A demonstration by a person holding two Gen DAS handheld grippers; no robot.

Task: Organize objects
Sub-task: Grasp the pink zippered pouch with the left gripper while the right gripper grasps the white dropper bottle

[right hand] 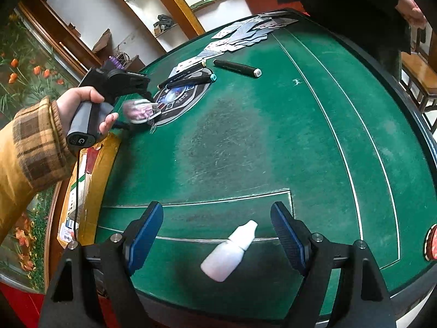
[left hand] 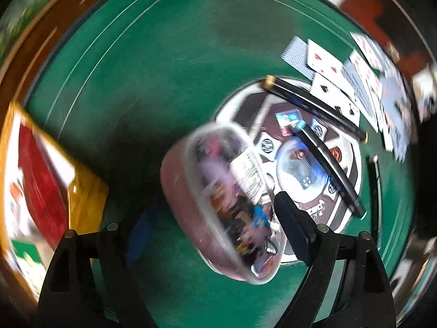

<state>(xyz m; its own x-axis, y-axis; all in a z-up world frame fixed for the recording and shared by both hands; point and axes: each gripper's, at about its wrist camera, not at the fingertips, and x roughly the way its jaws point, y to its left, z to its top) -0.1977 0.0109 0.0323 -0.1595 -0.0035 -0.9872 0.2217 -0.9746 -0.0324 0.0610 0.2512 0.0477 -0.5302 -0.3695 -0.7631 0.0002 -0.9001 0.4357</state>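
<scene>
Left hand-held gripper tilted above green table, clamping clear capsule.

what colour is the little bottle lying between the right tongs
White, all over, cap included. The bottle shows best in the right wrist view, lying on the green table.

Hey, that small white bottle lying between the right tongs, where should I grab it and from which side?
Grip the white bottle across its wider body, not the narrow cap end that points away up the green table. It lies on its side, slightly diagonal, between the open right tongs, so probably come straight down from above, twisting a little so the fingers close across its width.
</scene>
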